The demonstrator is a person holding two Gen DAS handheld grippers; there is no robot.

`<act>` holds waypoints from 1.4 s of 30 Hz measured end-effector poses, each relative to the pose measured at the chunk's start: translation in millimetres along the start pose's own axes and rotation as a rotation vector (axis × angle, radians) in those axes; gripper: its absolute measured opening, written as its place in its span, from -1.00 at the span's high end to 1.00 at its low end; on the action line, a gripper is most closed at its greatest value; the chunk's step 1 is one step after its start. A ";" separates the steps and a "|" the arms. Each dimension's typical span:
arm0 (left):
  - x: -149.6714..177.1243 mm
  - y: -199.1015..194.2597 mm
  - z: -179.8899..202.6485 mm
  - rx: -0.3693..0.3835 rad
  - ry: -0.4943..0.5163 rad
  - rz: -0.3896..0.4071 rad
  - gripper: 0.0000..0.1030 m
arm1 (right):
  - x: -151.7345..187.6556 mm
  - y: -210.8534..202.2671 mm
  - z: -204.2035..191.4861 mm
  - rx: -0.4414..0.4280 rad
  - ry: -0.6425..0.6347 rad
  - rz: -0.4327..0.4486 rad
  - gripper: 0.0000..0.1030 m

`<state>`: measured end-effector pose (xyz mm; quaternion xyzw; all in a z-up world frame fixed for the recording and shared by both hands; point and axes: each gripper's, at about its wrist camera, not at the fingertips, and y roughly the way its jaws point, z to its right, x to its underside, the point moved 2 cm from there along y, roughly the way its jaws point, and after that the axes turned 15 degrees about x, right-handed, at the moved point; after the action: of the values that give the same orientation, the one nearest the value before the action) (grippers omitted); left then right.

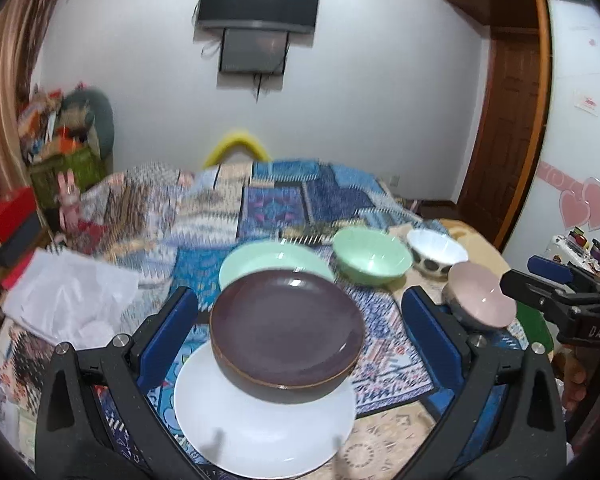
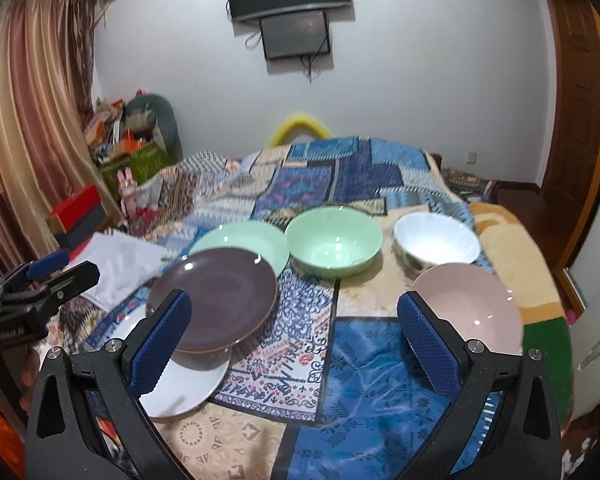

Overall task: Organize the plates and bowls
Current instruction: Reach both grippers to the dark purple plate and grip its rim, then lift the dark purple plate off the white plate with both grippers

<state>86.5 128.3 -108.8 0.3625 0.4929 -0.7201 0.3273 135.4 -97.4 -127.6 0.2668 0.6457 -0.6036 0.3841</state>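
I saw the brown plate [image 1: 286, 326] stacked on the white plate [image 1: 260, 428] ahead of my spread left hand-held gripper [image 1: 300, 344]; the green plate [image 1: 268, 262] and three bowls stayed loose beyond my spread right hand-held gripper [image 2: 294, 344].

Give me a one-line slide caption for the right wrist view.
Open right gripper above a patchwork cloth, facing a brown plate on a white plate, beside three bowls.

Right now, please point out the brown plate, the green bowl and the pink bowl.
brown plate [image 1: 286, 322]: left wrist view, middle of its flat inside.
green bowl [image 2: 332, 240]: right wrist view, inner wall near the bottom.
pink bowl [image 2: 470, 308]: right wrist view, middle of its inside.
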 end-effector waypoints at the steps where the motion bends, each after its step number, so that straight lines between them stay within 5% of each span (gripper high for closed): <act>1: 1.2 5.9 -7.3 -0.003 -0.014 -0.024 -1.00 | 1.4 6.6 -3.1 -0.005 -0.007 -0.015 -0.93; 8: 17.8 48.8 -61.7 -0.061 -0.074 -0.117 -1.00 | 7.7 52.3 -19.8 -0.034 -0.044 -0.122 -0.63; 18: 36.2 103.1 -130.1 -0.025 -0.187 -0.241 -0.44 | 16.1 100.1 -43.1 -0.063 -0.078 -0.226 -0.29; 28: 47.9 137.6 -151.4 0.045 -0.240 -0.335 0.25 | 20.1 133.2 -53.7 -0.100 -0.077 -0.311 0.12; 42: 49.4 147.2 -146.3 0.063 -0.207 -0.357 0.45 | 24.7 151.8 -61.8 -0.147 -0.065 -0.372 0.45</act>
<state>211.9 217.1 -256.9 0.2036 0.4904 -0.8150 0.2319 233.5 -20.0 -236.5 0.0949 0.7134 -0.6237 0.3050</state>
